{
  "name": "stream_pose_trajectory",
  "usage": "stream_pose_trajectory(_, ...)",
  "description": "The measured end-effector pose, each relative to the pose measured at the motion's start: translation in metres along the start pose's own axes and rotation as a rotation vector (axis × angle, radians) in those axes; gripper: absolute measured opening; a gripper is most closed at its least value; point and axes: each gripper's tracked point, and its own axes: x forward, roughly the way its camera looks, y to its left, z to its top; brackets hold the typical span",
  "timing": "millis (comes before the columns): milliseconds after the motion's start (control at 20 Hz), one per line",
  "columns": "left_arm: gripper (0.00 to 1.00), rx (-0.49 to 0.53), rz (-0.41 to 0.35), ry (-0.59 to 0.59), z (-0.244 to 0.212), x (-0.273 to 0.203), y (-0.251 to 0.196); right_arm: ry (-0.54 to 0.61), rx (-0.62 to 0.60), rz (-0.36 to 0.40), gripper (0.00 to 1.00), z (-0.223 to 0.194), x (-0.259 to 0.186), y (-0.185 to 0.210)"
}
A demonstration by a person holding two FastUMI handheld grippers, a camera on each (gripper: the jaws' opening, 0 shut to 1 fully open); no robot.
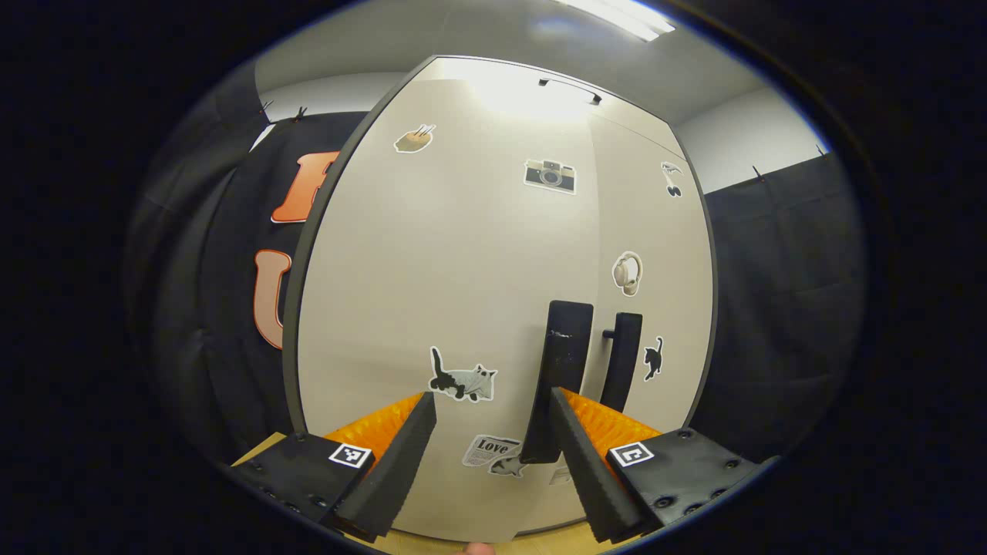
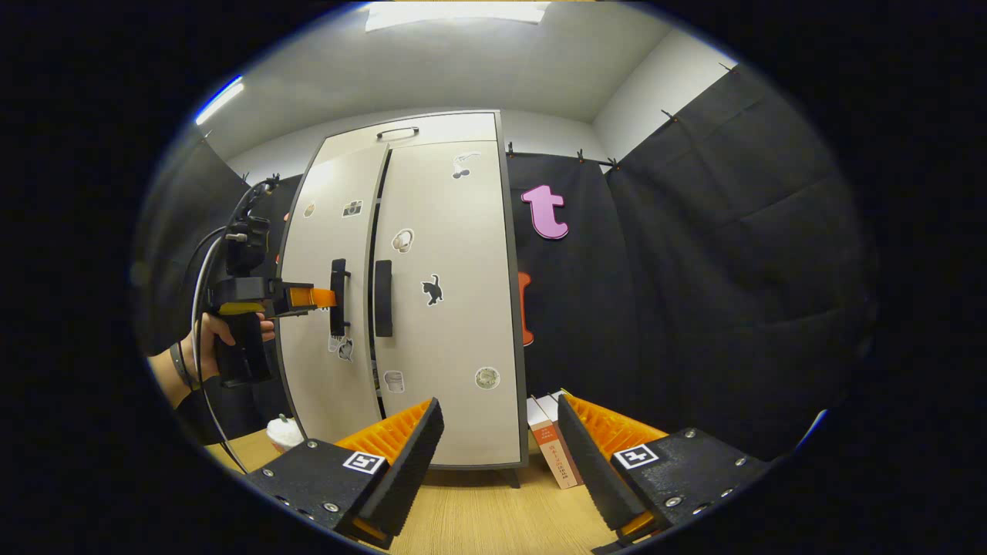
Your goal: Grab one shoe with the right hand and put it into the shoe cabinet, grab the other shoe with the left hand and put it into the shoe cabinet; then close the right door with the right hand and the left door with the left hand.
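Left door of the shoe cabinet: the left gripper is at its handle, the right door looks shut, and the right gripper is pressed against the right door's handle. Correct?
Not quite. The right gripper hangs back from the shoe cabinet, open and touching nothing, as the right gripper view shows. The left gripper is indeed at the left door's handle, and the right door looks shut.

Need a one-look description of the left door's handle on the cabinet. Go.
Start at the tall pale cabinet against the black cloth wall. Two dark vertical bar handles flank the seam between its doors; the left door handle is the one on the left. Unlike the right door handle, it has the left gripper at it.
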Motion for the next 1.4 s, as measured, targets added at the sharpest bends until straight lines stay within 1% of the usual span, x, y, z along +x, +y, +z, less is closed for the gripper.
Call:
stream_pose_trajectory(50,0.96,-0.003,-0.001,-0.002,0.000,0.002,0.000,0.000,0.001,0.002,0.92,0.001,0.000,0.000)
stream_pose_trajectory(300,0.96,-0.035,0.005,0.002,-0.005,0.015,0.002,-0.001,-0.005,0.006,0.92,0.001,0.004,0.003)
stream_pose_trajectory(350,0.99,-0.036,0.004,-0.001,-0.006,0.017,0.002,0.001,-0.005,0.007,0.92,0.000,0.003,0.003)
stream_pose_trajectory(400,0.99,-0.036,0.003,-0.003,-0.005,0.016,0.001,0.001,-0.004,0.006,0.92,0.000,0.003,0.003)
stream_pose_trajectory(450,0.96,-0.036,0.002,-0.004,-0.006,0.017,0.002,0.002,-0.003,0.006,0.92,0.000,0.002,0.003)
stream_pose_trajectory(500,0.96,-0.037,0.002,-0.004,-0.006,0.017,0.001,0.003,-0.003,0.005,0.92,-0.001,0.003,0.004)
stream_pose_trajectory(550,0.99,-0.037,0.003,-0.003,-0.006,0.017,0.002,0.005,-0.002,0.005,0.92,-0.001,0.003,0.004)
stream_pose_trajectory(600,0.96,-0.036,0.008,0.001,-0.007,0.017,0.003,0.006,-0.002,0.007,0.92,-0.001,0.003,0.005)
stream_pose_trajectory(700,0.96,-0.041,-0.007,0.003,-0.004,0.009,0.000,0.006,-0.001,0.014,0.92,0.000,0.004,0.009)
stream_pose_trajectory(850,0.96,-0.052,0.006,-0.058,0.023,-0.026,0.003,0.008,-0.007,0.030,0.92,-0.001,0.008,0.017)
stream_pose_trajectory(1000,0.96,-0.041,0.009,-0.078,0.038,-0.064,0.006,0.018,-0.001,0.060,0.92,-0.004,0.012,0.030)
stream_pose_trajectory(1050,0.99,-0.031,0.017,-0.083,0.041,-0.077,0.010,0.022,0.002,0.073,0.92,-0.006,0.014,0.034)
stream_pose_trajectory(1100,0.96,-0.018,0.022,-0.088,0.042,-0.090,0.013,0.025,0.004,0.086,0.92,-0.006,0.015,0.039)
stream_pose_trajectory(1250,0.96,0.028,0.073,-0.088,0.031,-0.130,0.029,0.021,0.002,0.111,0.92,-0.007,0.012,0.050)
stream_pose_trajectory(1300,0.99,0.037,0.082,-0.085,0.024,-0.142,0.032,0.019,0.001,0.119,0.92,-0.006,0.011,0.053)
stream_pose_trajectory(1350,0.96,0.049,0.091,-0.083,0.018,-0.155,0.033,0.019,-0.004,0.125,0.92,-0.006,0.010,0.055)
stream_pose_trajectory(1400,0.96,0.061,0.103,-0.080,0.010,-0.165,0.036,0.019,-0.008,0.129,0.92,-0.006,0.010,0.056)
